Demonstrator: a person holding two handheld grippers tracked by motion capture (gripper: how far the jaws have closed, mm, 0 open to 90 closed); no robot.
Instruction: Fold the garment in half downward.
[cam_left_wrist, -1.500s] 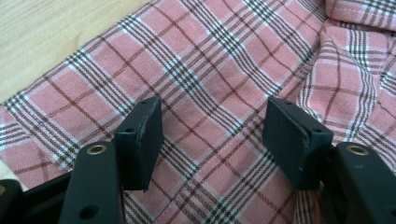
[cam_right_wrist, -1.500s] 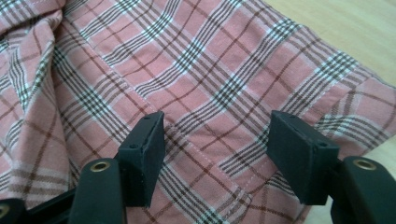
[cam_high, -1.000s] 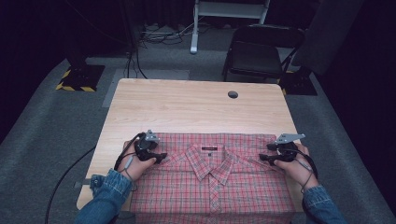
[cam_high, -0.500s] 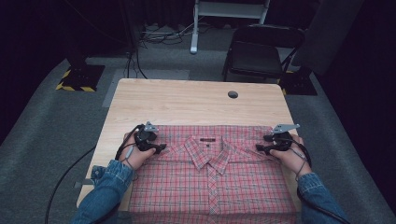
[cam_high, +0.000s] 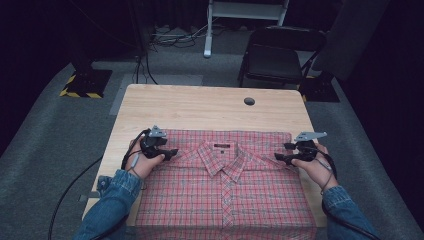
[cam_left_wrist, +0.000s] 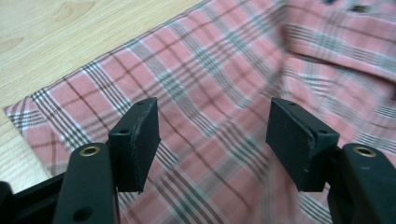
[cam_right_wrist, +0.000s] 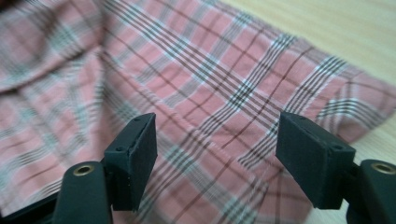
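A dim recording lab, with my work table at its middle.

I work at a pale wooden table (cam_high: 210, 107) with a round cable hole, standing on grey carpet. Beyond its far edge stand a black folding chair (cam_high: 272, 57) and a white metal stand (cam_high: 247, 15); off its far left corner sits a black base with yellow-black hazard tape (cam_high: 85, 82), loose cables beside it.

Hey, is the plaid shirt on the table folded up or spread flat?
Folded. The shirt lies as a neat rectangle, collar up, with no sleeves sticking out at its sides.
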